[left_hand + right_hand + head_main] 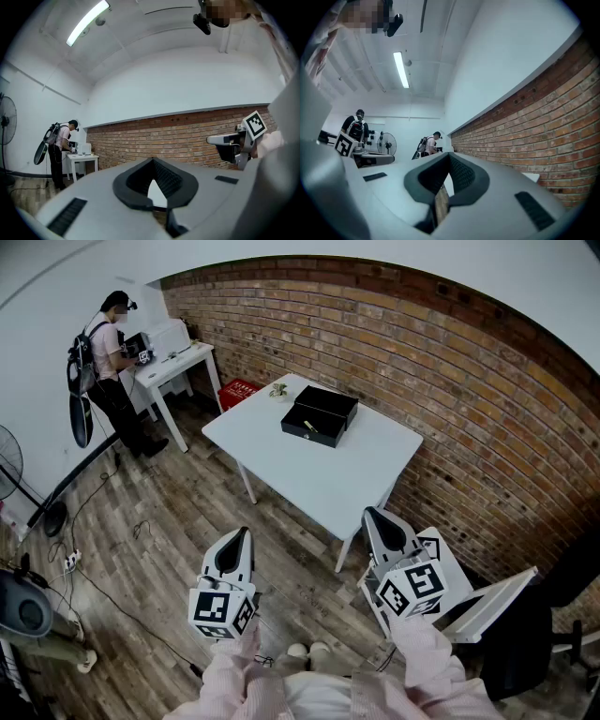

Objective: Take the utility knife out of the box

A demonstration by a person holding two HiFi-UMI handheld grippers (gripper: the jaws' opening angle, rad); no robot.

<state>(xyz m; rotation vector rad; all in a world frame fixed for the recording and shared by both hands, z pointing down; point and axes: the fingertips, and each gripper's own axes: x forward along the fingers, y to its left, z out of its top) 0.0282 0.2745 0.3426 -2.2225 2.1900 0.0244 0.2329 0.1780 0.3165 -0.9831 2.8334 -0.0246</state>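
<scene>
Left claw (242, 536): clenched, its two tips meeting at the front with nothing between them. It was held level above the wooden floor (187, 512), well short of the counter.
Right claw (372, 518): clenched and empty as well, tips pressed together, pointing slightly upward towards the counter's near edge.
Sleeves (422, 652): pale pink, one behind each claw at the bottom of the head view.
Counter (328, 479): white and square, set with one corner close to the brick wall (450, 381), well apart from both claws.
Box (302, 434): black, lying open on the far part of the counter, its lid folded back towards the wall.
Utility knife (310, 427): a small pale item lying inside the open front half of the box, too small to make out in detail. Neither claw was touching it.
Plant (277, 389): a small pot at the counter's far corner, just beside the box.
Red crate (239, 390): on the floor beyond the counter, against the wall.
Second person (112, 362): standing in the far left corner with a backpack, facing a small white desk (178, 367).
Fan (9, 465): at the left edge of the room.
Chair (553, 615): dark, at the right edge, near the right claw.
</scene>
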